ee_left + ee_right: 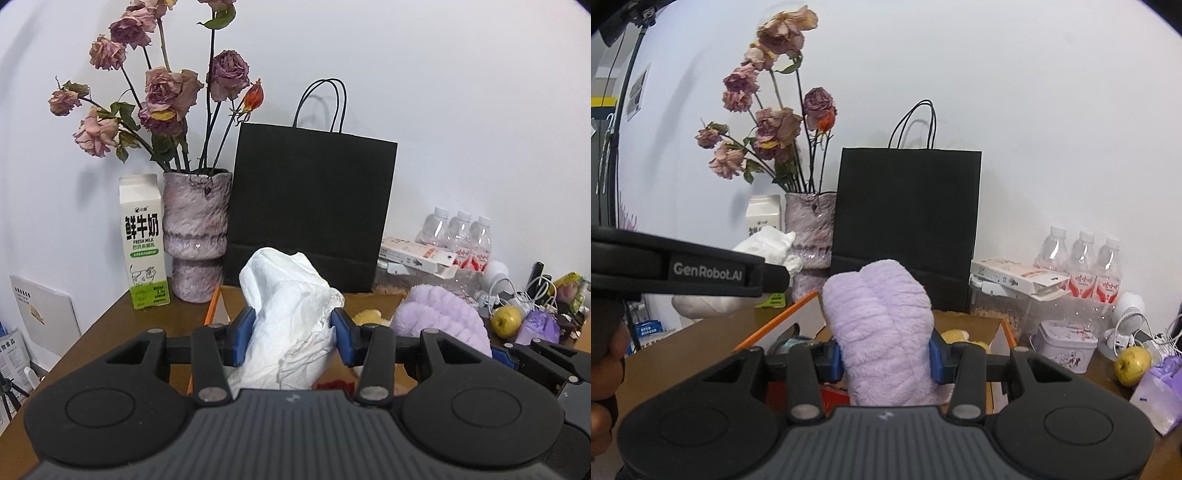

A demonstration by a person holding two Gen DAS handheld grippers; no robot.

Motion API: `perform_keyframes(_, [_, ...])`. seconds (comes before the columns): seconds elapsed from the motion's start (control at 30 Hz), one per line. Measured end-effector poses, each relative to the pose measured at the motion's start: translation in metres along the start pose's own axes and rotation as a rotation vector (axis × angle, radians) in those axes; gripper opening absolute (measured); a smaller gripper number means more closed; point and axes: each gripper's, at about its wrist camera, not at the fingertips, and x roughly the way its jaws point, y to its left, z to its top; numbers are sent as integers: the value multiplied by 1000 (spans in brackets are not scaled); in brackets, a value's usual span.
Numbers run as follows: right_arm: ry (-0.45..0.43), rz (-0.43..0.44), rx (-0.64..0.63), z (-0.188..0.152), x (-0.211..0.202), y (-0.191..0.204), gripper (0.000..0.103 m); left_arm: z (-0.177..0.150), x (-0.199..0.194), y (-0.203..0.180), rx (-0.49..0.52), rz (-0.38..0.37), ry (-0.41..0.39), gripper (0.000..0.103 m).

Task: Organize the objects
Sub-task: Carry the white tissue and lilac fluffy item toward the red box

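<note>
White crumpled paper (291, 314) is sitting pinched in the left gripper (295, 332) above the open cardboard box (221, 306), while the right gripper (884, 358) is squeezing a lilac plush item (879, 332), possibly a towel. Both soft loads are bulging loosely and could be slipping or brushing the vase (195, 236). Only the right wrist view is showing the floral tin (1065, 345).

— What was held between the blue pads (935, 357) of the right gripper (884, 360)?
— A fluffy lilac plush cloth (879, 332) was clamped upright above an open cardboard box (1001, 334), before a black paper bag (908, 221).
</note>
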Motion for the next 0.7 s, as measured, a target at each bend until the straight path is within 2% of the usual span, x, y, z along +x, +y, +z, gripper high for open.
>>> perform_keyframes(0.33, [5, -1, 5, 15, 45, -17, 41, 10, 46, -4, -20, 23, -3, 46])
perform_keyframes(0.7, [51, 9, -1, 4, 97, -23, 41, -7, 97, 11, -60, 73, 8, 46])
